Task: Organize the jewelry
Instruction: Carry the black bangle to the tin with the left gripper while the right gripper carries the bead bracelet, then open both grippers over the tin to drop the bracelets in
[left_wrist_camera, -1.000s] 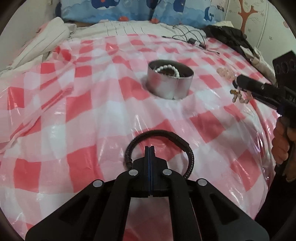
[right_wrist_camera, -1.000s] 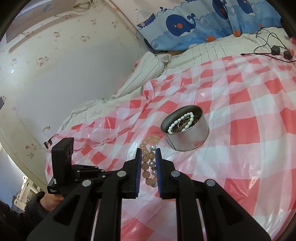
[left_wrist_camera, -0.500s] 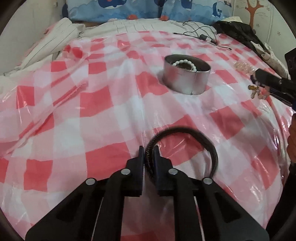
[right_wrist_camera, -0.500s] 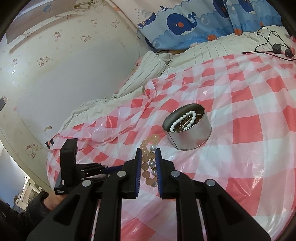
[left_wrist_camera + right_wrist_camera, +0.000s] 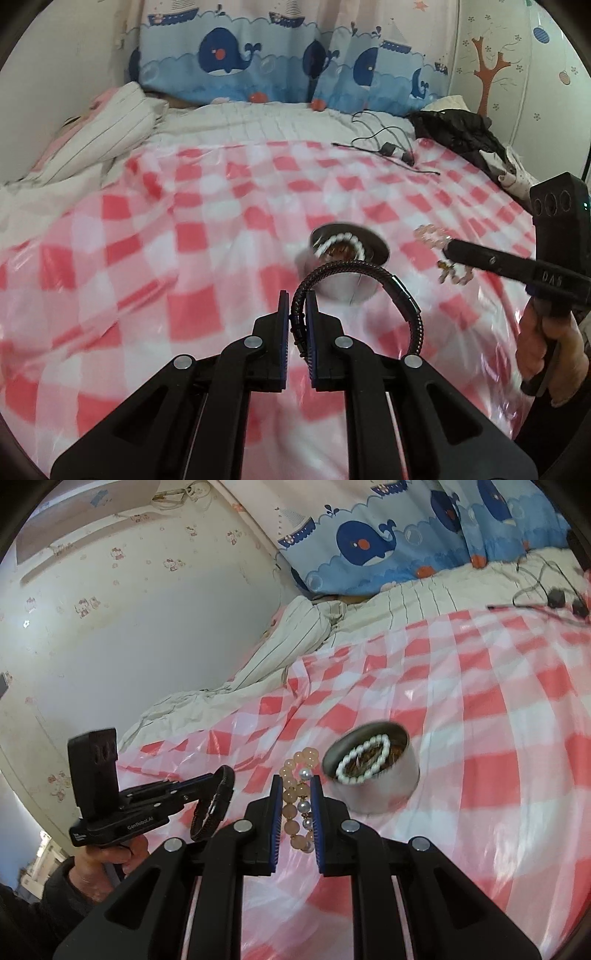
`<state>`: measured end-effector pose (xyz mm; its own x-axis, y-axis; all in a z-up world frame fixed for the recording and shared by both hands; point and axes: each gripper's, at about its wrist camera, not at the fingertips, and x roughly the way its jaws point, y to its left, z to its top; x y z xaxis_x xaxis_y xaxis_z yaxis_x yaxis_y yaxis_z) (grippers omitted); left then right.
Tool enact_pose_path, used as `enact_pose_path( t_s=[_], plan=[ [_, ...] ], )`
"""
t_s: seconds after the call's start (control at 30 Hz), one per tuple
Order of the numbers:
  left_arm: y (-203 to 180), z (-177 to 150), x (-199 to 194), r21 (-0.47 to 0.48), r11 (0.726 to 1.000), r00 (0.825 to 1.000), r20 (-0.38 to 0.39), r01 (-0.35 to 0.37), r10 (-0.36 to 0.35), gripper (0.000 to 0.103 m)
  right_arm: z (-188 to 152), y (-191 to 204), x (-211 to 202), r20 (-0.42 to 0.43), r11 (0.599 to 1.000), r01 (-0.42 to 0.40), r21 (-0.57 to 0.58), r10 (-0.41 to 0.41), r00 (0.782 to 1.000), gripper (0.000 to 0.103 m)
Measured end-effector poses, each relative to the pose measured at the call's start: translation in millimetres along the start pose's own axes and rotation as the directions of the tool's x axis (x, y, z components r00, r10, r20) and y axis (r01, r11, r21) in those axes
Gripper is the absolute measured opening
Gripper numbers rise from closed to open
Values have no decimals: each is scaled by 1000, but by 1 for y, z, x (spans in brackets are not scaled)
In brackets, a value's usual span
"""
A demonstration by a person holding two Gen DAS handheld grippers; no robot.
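Observation:
My left gripper [image 5: 297, 302] is shut on a black braided bracelet [image 5: 402, 291] and holds it in the air in front of the round metal tin [image 5: 365, 288]. The tin holds a white bead bracelet [image 5: 341, 240] and other jewelry. My right gripper [image 5: 293, 786] is shut on a peach and pearl bead bracelet [image 5: 295, 775], lifted just left of the tin [image 5: 384, 782]. In the right wrist view the left gripper [image 5: 221, 779] with the black bracelet [image 5: 210, 812] is at the left. In the left wrist view the right gripper [image 5: 448, 251] holds the bead bracelet [image 5: 430, 234] right of the tin.
A red and white checked plastic sheet [image 5: 184, 258] covers the bed. Black cables [image 5: 384, 144] and dark clothing [image 5: 458, 129] lie at the far right. A striped duvet [image 5: 92, 140] is bunched at the far left, with whale-print pillows [image 5: 258, 66] behind.
My left gripper has closed on the black bracelet and lifted it off the sheet toward the tin. My right gripper keeps its hold on the bead bracelet and has barely moved.

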<state>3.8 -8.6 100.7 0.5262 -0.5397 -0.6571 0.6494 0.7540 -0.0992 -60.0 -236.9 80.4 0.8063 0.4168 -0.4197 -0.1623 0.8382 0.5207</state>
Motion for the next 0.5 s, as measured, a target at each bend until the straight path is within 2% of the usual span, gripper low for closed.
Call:
enact_pose_path(
  t_s=[0.2,0.27,0.37,0.4,0.47,0.5],
  plan=[
    [-23,35,63,22,999,999,-19,39,-39,7,24,-1,27,-18,991,95,-97,-97,995,15],
    [-31,43,84,35,999,999,-22,32,-31,8,30,-4,37,-27,986,120,-117,-124,992,15],
    [-31,46,124,38,999,996,-92,-9,12,11,36,-13,66,-84,972,174,-157,-189,978,16],
    [-29,45,131,33,999,994,-107,-11,15,11,35,-19,81,-131,966,196,-169,-219,967,16],
    [-28,41,126,32,999,994,-108,2,1,12,31,-25,90,-150,955,237,-181,-264,953,18],
    [-29,39,119,44,999,995,-98,-16,20,17,29,-26,89,-149,955,239,-176,-266,952,18]
  ],
)
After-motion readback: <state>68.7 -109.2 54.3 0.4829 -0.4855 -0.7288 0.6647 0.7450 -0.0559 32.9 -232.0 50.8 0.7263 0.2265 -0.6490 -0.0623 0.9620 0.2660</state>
